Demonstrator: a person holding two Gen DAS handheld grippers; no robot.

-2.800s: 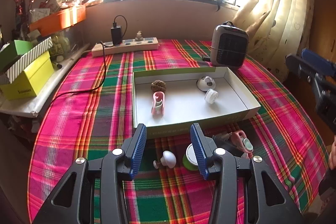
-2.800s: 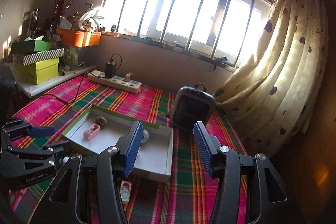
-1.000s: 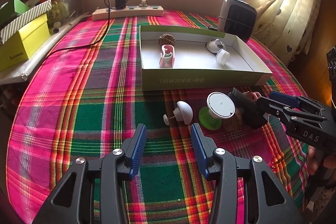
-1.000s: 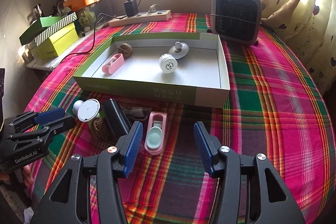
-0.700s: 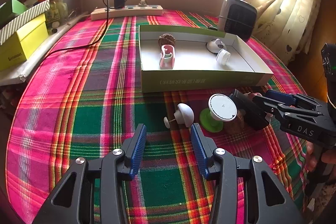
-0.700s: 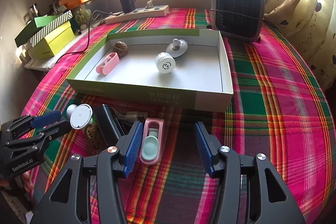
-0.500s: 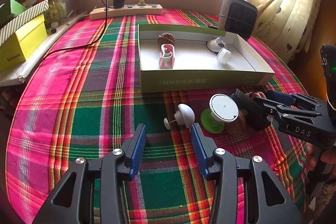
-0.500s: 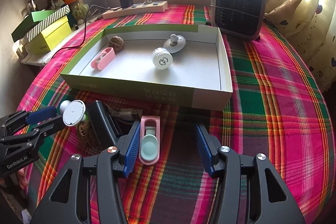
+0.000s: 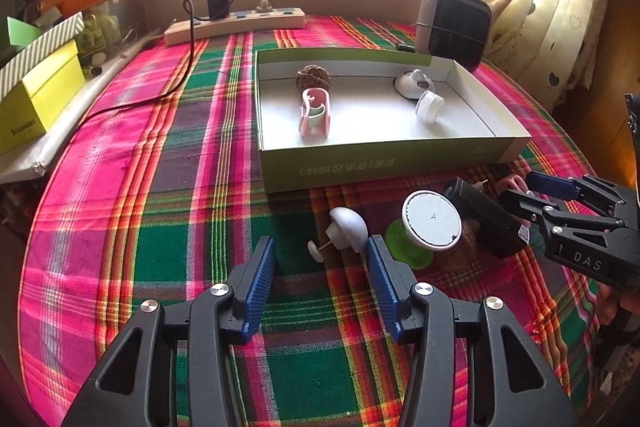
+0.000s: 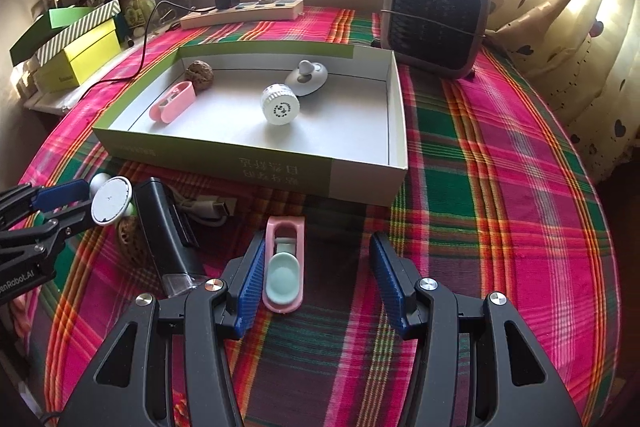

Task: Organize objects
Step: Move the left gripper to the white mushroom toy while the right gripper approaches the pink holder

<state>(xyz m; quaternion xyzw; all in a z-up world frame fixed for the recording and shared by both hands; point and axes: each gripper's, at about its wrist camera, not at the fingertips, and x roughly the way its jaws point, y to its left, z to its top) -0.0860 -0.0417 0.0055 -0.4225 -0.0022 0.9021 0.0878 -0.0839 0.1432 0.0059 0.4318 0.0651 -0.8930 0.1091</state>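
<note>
Your left gripper [image 9: 320, 263] stands with ribbed blue pads apart, low centre, before the white mushroom-shaped knob [image 9: 347, 223]. Your right gripper [image 10: 316, 267] is likewise spread; the glossy pink oblong clip [image 10: 283, 265] lies beside its left pad. The shallow cardboard tray [image 10: 360, 183] sits mid-frame on plaid cloth [image 10: 500, 195].

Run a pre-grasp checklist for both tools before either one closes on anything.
1. Right tool open: ok.
2. Pink case between its fingers: ok, though it sits hard against the left finger rather than centred.
3. Left tool open: ok.
4. White knob inside the left tool's gap: not ok, it lies just beyond the fingertips.
5. Free floor in the box for more items: ok.
6. Contact between the right tool and the case: cannot tell.
</note>
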